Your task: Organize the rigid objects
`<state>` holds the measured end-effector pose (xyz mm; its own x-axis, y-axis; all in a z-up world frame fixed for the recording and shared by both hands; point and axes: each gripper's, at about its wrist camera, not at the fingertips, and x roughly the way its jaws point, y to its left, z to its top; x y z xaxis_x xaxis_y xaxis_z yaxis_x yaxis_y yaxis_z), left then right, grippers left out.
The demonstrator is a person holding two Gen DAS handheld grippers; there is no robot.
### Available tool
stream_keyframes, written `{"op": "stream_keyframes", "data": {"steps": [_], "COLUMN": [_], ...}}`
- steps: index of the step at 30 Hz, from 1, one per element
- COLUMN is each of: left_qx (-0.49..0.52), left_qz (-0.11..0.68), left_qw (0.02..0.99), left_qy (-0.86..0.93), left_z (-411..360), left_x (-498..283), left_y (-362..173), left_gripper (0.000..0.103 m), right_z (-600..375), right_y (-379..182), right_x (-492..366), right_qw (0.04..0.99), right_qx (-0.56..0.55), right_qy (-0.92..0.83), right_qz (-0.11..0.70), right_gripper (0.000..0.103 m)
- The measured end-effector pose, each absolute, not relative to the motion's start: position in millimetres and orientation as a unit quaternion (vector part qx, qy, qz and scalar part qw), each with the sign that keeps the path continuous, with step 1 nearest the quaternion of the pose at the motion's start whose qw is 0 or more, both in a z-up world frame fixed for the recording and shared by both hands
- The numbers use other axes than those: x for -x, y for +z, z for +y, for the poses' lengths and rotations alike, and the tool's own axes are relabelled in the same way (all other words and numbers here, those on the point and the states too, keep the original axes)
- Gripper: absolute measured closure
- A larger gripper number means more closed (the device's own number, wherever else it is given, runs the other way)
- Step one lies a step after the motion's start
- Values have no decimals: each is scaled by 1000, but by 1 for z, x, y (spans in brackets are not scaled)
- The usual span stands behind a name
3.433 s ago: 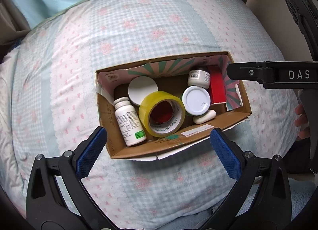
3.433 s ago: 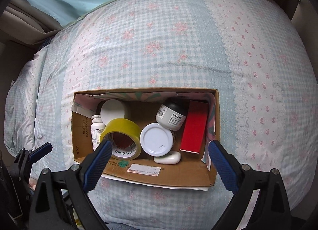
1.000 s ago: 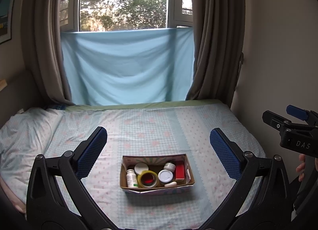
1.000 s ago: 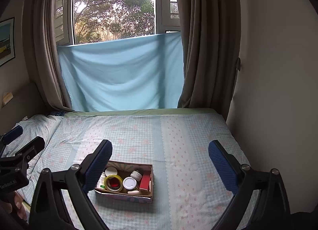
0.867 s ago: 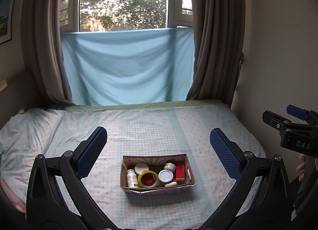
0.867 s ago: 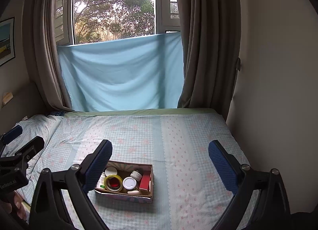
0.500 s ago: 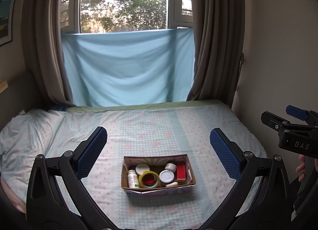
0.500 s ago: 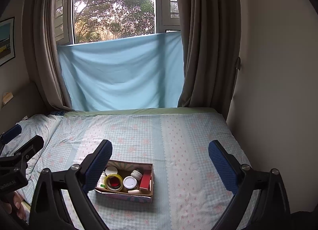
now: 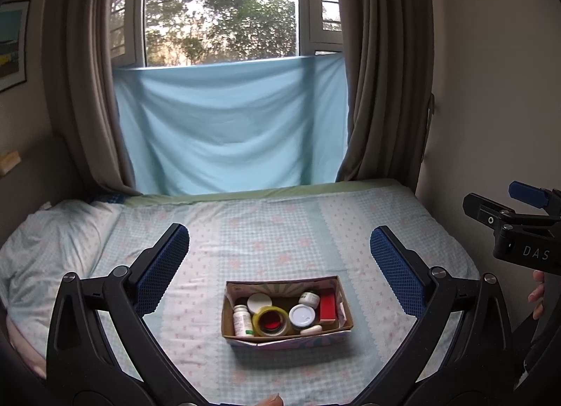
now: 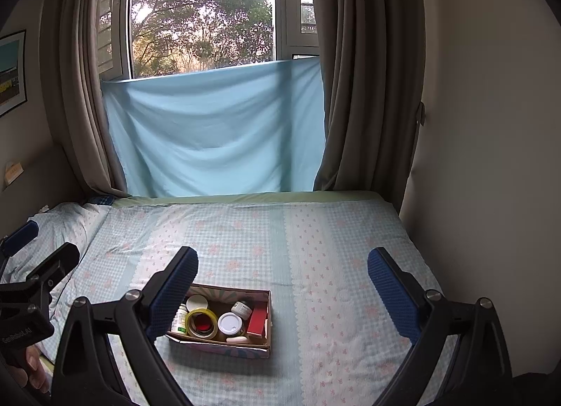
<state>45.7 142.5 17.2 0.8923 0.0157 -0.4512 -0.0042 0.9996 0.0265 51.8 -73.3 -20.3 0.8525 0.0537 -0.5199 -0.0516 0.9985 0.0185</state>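
The open brown cardboard box (image 9: 286, 311) sat on the checked bed (image 9: 280, 230), already packed with a yellow tape roll (image 9: 271, 320), white jars and a red carton; sorting looked finished. It lay at 12 o'clock, well beyond the left gripper (image 9: 280, 272) and at 11 o'clock of the right gripper (image 10: 280, 286), both spread wide and empty.

Ahead of you, a bed with a pale blue checked, pink-flowered sheet (image 9: 280, 230) fills the lower frame. A light blue cloth (image 9: 231, 125) hangs across the lower window (image 9: 224, 9), flanked by brown-grey curtains (image 9: 382, 66). A framed picture (image 9: 12, 45) hangs upper left; a rumpled pillow (image 9: 52, 241) lies at left.
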Motion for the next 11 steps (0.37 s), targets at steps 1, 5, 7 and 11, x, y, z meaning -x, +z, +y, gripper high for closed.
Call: {"op": "stream_keyframes", "data": {"steps": [1,5,7,11], "left_qx": [-15,-7,-5,-6], "left_qz": [229,224,223,216], "left_qw": [973,975,975,976], "left_qy": [12,10,13,16], "left_z": [142,146,147,147], "left_x": [-45,-43,-44,-45], "left_y": [17,19,20,20], "left_gripper": [0,0,0,0], "right_z": [-73,-73,-73,-72], "right_y": [-21,-21,-21,-20], "right_x": [-52,-52,-52,-54], "right_qw": [962,962,962,962], "right_qx": [-2,-2,-2,0], "right_qy": [27,28,27,30], "right_qz": [271,270,271,272], "right_gripper": [6,6,6,7]}}
